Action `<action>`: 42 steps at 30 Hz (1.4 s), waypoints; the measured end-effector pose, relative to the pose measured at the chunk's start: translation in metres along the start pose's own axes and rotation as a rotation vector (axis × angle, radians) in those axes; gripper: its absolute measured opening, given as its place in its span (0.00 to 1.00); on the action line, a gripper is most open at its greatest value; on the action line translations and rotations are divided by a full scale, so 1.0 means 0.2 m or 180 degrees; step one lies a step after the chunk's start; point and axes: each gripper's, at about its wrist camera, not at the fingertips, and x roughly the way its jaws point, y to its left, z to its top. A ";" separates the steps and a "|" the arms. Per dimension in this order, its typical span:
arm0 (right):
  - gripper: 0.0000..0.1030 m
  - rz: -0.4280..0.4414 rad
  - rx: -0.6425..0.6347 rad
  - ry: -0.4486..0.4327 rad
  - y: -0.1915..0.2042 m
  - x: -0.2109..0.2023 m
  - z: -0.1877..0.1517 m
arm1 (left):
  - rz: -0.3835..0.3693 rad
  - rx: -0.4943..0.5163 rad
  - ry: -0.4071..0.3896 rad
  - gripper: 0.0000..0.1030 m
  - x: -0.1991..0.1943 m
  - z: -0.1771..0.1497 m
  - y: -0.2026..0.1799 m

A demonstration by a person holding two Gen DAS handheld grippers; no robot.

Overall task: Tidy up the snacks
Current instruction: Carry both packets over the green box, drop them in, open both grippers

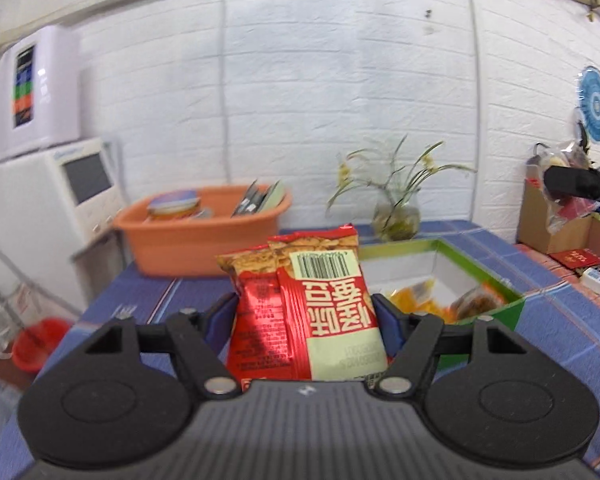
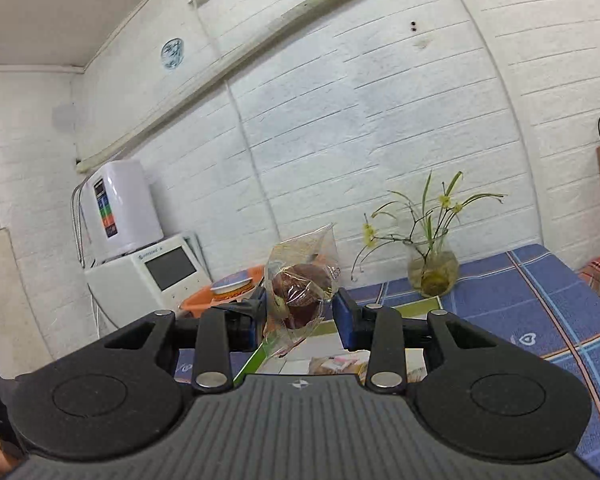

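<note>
Left wrist view shows the left gripper clamped on a red packet, its blue pads pressing both side edges so the packet stands upright with the barcode facing the camera. The packet is carried above the tablecloth, just short of the green box, which lies past it to the right and already holds a few orange and brown snacks; the height probably lets the packet clear the box rim before it is dropped in. Behind the box stand a vase and, further left of it, an orange tub. Right wrist view shows the right gripper with its pads set fairly narrow about a clear bag with a dark bun inside. The left pad touches the wrapper, a small gap shows at the right pad, so the hold looks light, perhaps to spare the soft bun. This bag hangs over the green box, whose white inside shows beneath the jaws, so it seems about ready for release.
</note>
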 end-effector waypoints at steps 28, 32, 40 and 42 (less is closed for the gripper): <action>0.61 -0.0626 0.0018 0.0770 -0.21 0.57 -0.28 | -0.0016 0.0266 0.0331 0.69 0.69 -0.04 -0.28; 0.74 -0.0542 0.0265 0.1055 -0.26 0.62 -0.30 | -0.0053 0.0322 0.0338 0.71 0.69 -0.05 -0.30; 0.92 -0.0656 0.0159 0.0995 -0.24 0.58 -0.27 | 0.0031 0.0274 0.0264 0.78 0.66 -0.02 -0.26; 0.92 -0.0679 0.0162 0.0965 -0.25 0.58 -0.26 | 0.0034 0.0254 0.0277 0.80 0.65 -0.02 -0.24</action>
